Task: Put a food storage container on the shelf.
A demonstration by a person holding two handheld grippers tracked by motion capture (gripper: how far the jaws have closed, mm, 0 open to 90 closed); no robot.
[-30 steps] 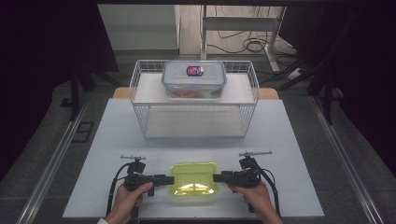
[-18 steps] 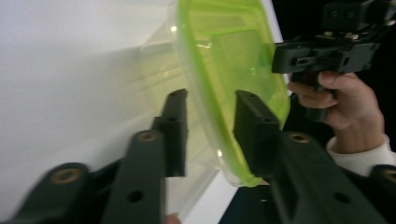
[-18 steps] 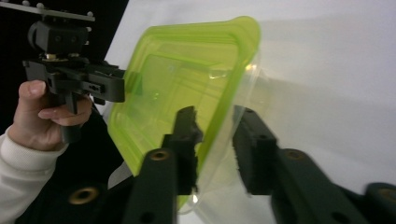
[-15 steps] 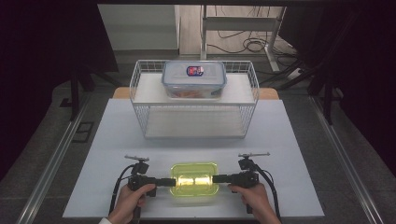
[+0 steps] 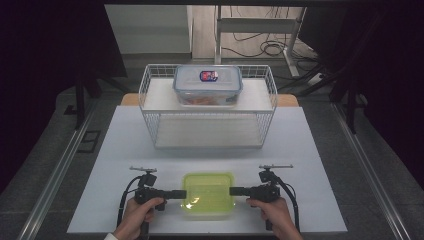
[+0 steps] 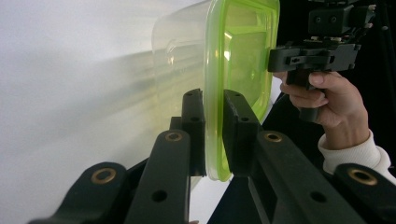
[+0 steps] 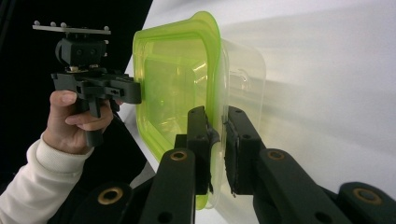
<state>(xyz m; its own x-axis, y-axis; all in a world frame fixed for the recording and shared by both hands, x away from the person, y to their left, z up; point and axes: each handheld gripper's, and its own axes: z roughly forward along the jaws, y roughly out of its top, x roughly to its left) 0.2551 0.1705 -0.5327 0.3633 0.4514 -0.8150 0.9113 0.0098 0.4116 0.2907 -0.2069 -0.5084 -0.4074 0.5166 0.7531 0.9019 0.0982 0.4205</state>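
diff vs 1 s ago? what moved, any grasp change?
The green-lidded container has shifted slightly toward the wire basket, carried between the left hand-held gripper and the right hand-held gripper. Both stay clamped on its lid rim at opposite ends; no release. The blue-lidded container on top of the basket is unchanged.

A wire basket (image 5: 207, 107) stood at the upper middle of the table (image 5: 125, 145), with a lidded box (image 5: 207, 85) on its top. A tub (image 5: 208, 195) lay at the lower middle, between the left tool (image 5: 181, 194) and the right tool (image 5: 234, 190).
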